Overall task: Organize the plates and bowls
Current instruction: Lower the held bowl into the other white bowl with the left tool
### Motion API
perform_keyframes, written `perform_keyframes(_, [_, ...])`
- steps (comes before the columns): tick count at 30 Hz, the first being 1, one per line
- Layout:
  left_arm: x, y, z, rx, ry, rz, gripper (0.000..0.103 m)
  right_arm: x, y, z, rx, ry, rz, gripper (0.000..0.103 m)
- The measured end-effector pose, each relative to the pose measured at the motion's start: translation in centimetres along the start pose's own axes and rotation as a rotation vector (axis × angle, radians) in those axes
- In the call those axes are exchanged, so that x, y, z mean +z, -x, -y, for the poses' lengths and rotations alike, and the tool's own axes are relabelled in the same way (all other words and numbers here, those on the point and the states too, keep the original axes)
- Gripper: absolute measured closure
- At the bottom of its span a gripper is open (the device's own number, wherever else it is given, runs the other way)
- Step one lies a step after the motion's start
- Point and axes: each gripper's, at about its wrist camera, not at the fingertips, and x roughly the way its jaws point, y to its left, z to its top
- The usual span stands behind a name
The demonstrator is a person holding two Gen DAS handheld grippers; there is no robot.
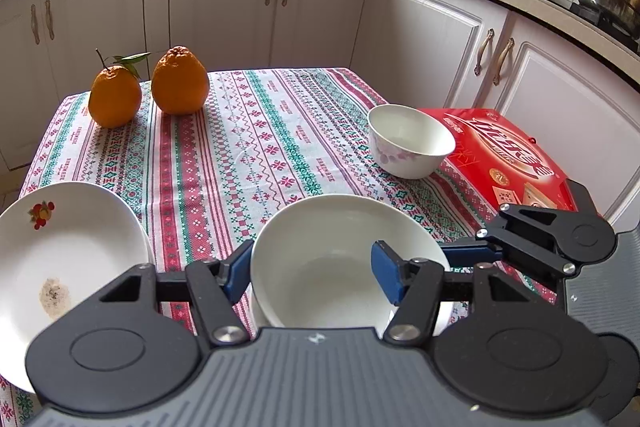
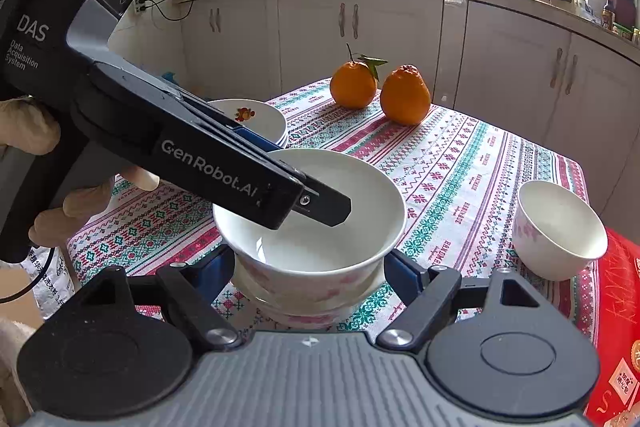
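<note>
Left gripper [image 1: 311, 275] and right gripper [image 2: 308, 267] meet on one white bowl [image 1: 320, 235] at the near edge of the table [image 1: 260, 147].

Jaws of the left gripper are drawn close astride the bowl's rim, one blue pad outside the wall and the other inside, gripping it. The right gripper's pads stand apart at either side of the bowl's lower wall, right up against it; whether they press cannot be told. The bowl sits on top of a stack of pink-patterned bowls [image 2: 288, 301]. A pile of white plates [image 1: 72, 247] lies at the near left corner. A smaller bowl [image 1: 412, 143] stands at the right edge, against a red box [image 1: 512, 147]. Two oranges [image 1: 180, 83] stand at the far left corner. A gloved hand [image 2: 28, 131] holds the left gripper's handle.
</note>
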Motion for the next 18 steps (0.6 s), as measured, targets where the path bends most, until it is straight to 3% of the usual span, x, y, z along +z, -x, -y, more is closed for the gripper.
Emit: perform_keyframes(18, [-0.37,-0.5,-0.16,-0.013,0.009,0.003,0.042,-0.21,-0.42,0.04,-0.013,0.01,-0.014,0.017])
